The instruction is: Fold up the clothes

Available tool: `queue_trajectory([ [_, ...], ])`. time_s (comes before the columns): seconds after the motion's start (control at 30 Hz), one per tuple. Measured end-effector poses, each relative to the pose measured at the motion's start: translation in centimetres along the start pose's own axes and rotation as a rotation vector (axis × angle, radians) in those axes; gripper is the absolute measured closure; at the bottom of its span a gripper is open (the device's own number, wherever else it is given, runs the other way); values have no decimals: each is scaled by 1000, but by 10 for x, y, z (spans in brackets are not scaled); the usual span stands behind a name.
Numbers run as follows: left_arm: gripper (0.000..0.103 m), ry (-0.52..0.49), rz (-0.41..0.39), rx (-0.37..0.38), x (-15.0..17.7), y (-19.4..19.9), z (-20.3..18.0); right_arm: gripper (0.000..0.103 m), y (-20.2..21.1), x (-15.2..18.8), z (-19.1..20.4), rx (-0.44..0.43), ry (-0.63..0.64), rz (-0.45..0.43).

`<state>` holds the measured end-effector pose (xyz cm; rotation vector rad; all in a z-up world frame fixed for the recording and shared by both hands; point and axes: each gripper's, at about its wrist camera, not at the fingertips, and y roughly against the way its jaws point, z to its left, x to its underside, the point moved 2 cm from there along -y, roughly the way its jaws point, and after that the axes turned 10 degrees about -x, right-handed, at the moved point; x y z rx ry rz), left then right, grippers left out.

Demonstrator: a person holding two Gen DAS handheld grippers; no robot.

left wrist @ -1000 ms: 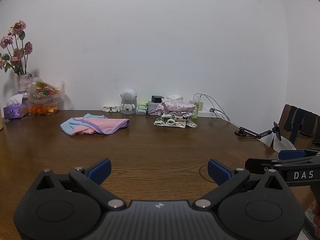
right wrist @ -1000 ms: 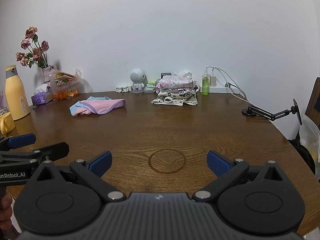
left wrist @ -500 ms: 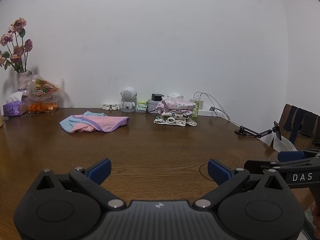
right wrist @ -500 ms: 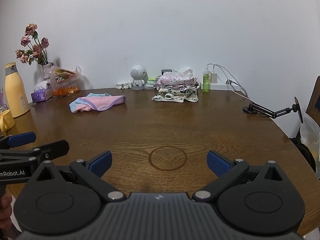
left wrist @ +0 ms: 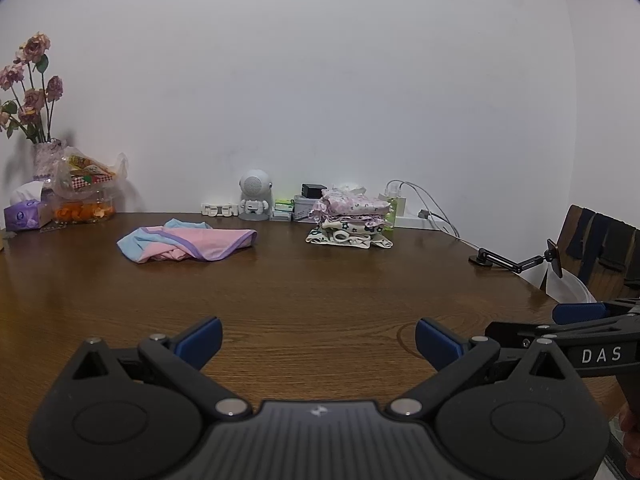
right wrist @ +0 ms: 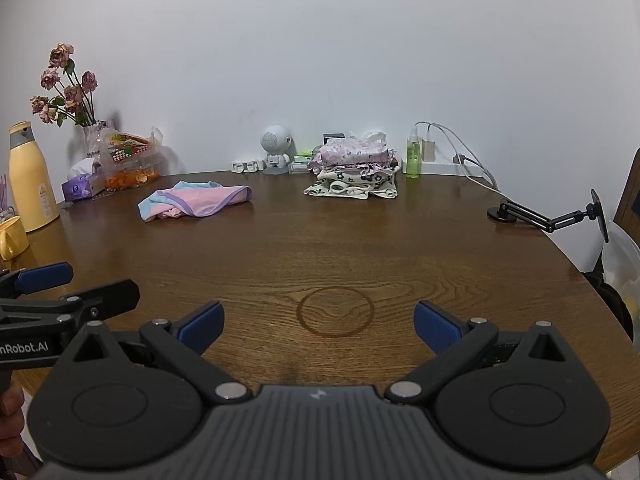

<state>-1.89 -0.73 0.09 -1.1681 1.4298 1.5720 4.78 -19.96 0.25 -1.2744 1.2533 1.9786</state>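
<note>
Only the right wrist view is showing a yellow bottle (right wrist: pixel 30 178). Left gripper (left wrist: pixel 318 342) and right gripper (right wrist: pixel 318 326) are hovering level, jaws spread, empty. Pink garment (left wrist: pixel 188 244) is lying far across the table (left wrist: pixel 320 292).

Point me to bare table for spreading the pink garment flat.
Free: the wide wood stretch around the ring stain, between the pink garment, folded stack and both open grippers. Also bare between garment and stack. Crowded: the wall edge and the left corner by the tissue box; phone-holder arm at right.
</note>
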Motion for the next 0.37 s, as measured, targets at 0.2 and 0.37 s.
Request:
queue_trajectory([
  [0.2,0,-3,-2,1,0,0,-2,0,-1,0,-1,-4,-1,4],
  [0.37,0,6,1,-2,0,-1,0,0,-3,0,-3,-8,-4,9],
])
